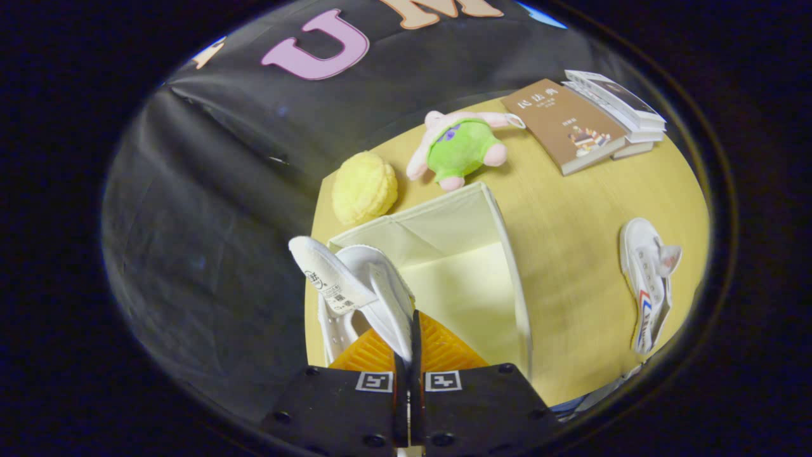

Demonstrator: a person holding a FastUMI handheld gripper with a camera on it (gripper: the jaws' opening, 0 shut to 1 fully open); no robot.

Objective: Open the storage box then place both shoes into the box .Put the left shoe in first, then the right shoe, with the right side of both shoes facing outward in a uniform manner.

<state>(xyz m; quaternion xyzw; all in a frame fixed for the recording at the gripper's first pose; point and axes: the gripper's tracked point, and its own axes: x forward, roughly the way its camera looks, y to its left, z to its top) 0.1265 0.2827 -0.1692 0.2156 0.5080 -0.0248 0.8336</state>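
Hand-held gripper (408, 330) pinches one shoe (355, 285); second shoe (647, 285) apparently tabled.

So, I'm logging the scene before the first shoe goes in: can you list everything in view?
Storage box: one, cream, open, just ahead of the fingers.
Held shoe: one, white, pinched between the fingers, over the box's near corner.
Other shoe: one, white with red and blue trim, on the table right of the box.
Plush toy: one, green and pink, beyond the box.
Yellow ball: one, beside the plush toy.
Books: small pile, brown one nearest.
Table: one, yellow.
Tool: shut on the held shoe.
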